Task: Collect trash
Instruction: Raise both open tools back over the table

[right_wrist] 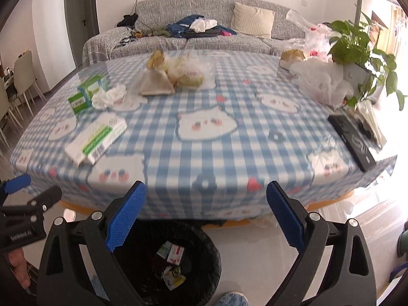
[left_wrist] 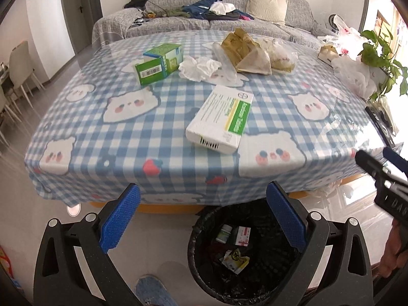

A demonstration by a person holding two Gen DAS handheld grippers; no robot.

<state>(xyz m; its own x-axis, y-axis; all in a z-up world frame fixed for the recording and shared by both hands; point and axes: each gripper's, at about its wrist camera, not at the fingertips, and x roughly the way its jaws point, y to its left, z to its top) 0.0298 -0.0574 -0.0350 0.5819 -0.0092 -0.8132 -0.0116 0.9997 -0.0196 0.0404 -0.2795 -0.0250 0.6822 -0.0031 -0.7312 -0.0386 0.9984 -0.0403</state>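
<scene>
At nine o'clock in the left wrist view, pale dining chairs stand on the grey floor, near a dark door. The bench fills the middle, covered in a blue checked cloth printed with white cats. On it, from left to right: a green box at eleven o'clock, a crumpled tissue just beside it, a flat white box nearer the front edge, and brown paper and plastic bags at twelve o'clock. A grey sofa strewn with clothes runs behind. At two o'clock sit white plastic bags and a leafy plant.

The left claw is spread wide, empty. The right claw is likewise spread, empty. Below the bench's front edge, at six o'clock, stands a black bin holding small packets.
</scene>
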